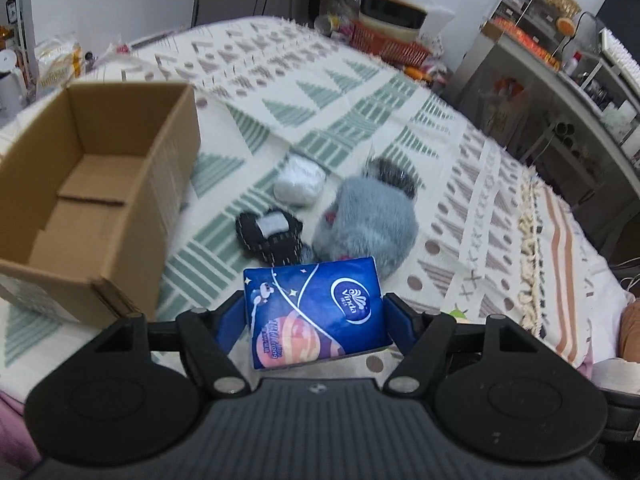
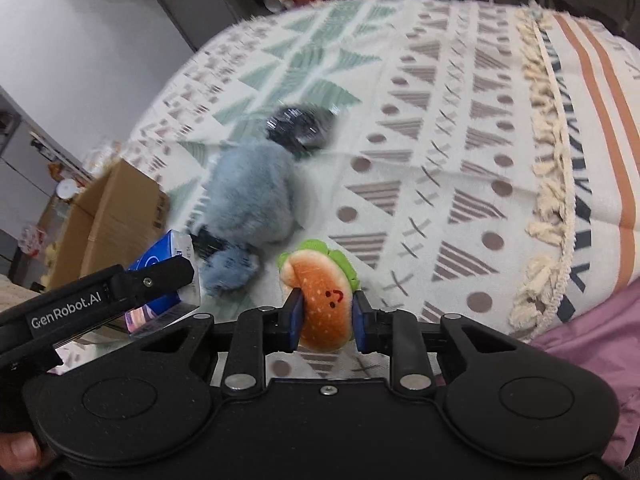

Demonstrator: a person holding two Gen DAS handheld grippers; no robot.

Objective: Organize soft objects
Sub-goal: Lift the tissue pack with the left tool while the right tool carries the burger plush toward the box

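Beside the cardboard box (image 1: 92, 196), on its right, the left gripper (image 1: 316, 312) is holding a blue tissue pack (image 1: 316, 312), its jaws pinching the pack's two sides; the pack is sitting just clear of the patterned blanket (image 1: 360, 100) that is covering the bed. The box is standing open-topped and is showing only its bare cardboard floor. Past the box's right wall, a grey furry plush (image 1: 364, 224) is lying on the blanket, with a black knitted item (image 1: 272, 236) touching its box-facing side and a white wrapped bundle (image 1: 300, 182) lying just beyond that. A dark striped fuzzy piece (image 1: 394, 178) is sitting at the plush's far end; whether it belongs to the plush cannot be told. Farther from the box than the plush, the right gripper (image 2: 326, 312) is gripping a small burger plush (image 2: 324, 296), jaws pinching the orange bun from both sides, green felt lettuce showing at its far edge. In the right wrist view the left gripper (image 2: 160, 276) is reaching in from the left with the tissue pack (image 2: 168, 252), in front of the box (image 2: 108, 220). A cream tassel fringe (image 2: 548, 184) is running across the blanket (image 2: 440, 120) well apart from the box. A thumb (image 2: 18, 450) is showing at the lower left corner of that view.
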